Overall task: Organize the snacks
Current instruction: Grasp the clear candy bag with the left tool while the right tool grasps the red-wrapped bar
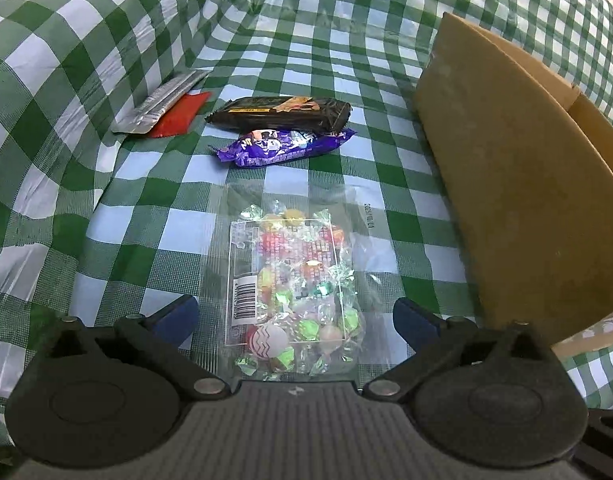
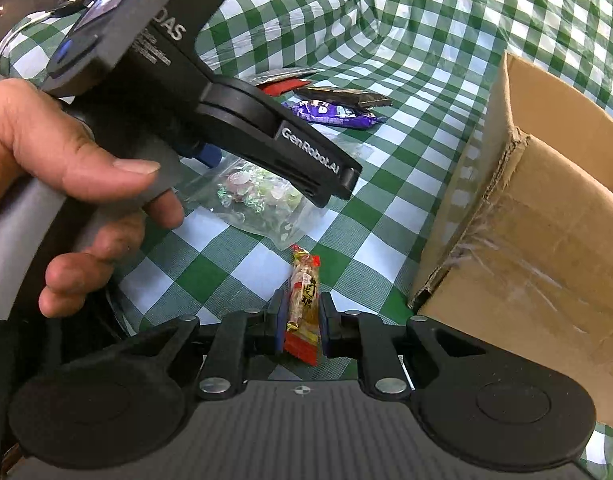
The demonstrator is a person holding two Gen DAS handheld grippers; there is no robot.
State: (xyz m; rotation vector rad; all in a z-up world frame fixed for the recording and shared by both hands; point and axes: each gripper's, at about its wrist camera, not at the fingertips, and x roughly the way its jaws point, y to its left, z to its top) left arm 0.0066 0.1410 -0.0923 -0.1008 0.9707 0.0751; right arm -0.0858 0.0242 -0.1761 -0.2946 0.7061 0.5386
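Green-and-white checked tablecloth [image 1: 118, 216] covers everything, rumpled up at the back. Brown cardboard box [image 1: 518, 208] stands at the right side, flap up, near the snacks; its torn taped corner shows in the right wrist view.

Left gripper [image 1: 294, 316]: blue-padded fingers spread wide, straddling the near end of a clear plastic bag of wrapped coloured candies [image 1: 294, 280]; contact with the bag cannot be told. Bag lies flat, long axis running straight away from the gripper, barcode label facing up.

Beyond it, a purple foil snack packet [image 1: 284, 147] and a black foil snack bar [image 1: 280, 114] lie side by side, touching, long axes crosswise. Further left, a silver sachet [image 1: 162, 100] overlaps a red sachet [image 1: 178, 114].

Right gripper [image 2: 302, 326]: fingers pinched on a small orange-and-red wrapped snack stick [image 2: 304, 300], held lengthwise, pointing forward toward the candy bag. A bare left hand [image 2: 66, 184] on the left gripper's handle blocks the left half of the right wrist view.
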